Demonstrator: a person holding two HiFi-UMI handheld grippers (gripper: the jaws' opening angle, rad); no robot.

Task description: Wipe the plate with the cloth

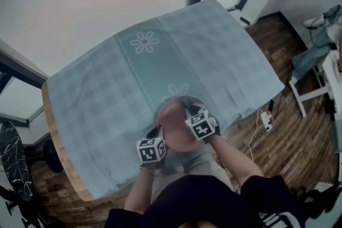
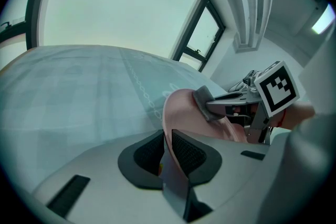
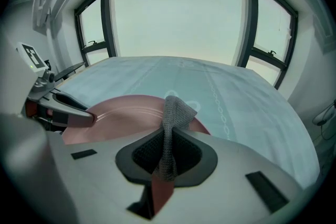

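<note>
The pink plate (image 1: 179, 126) is at the near edge of the table (image 1: 55, 139), its rim clamped between the jaws of my left gripper (image 2: 167, 150). Just above its far side hangs the grey cloth (image 3: 174, 112), a folded tuft pinched tight in my right gripper (image 3: 169, 152). Whether the cloth already touches the plate's face I cannot tell. Beneath both lies the checked tablecloth (image 1: 107, 88) with its flower pattern.

For a clean wipe I judge that my left grip should stay firm and steady. My right should tip down until the cloth, not the hard jaw tips, meets the plate. Only a short length of cloth stands clear of the jaws, so I reckon light pressure and slow sweeps across the face, away from the held rim, will keep the plate from twisting loose
</note>
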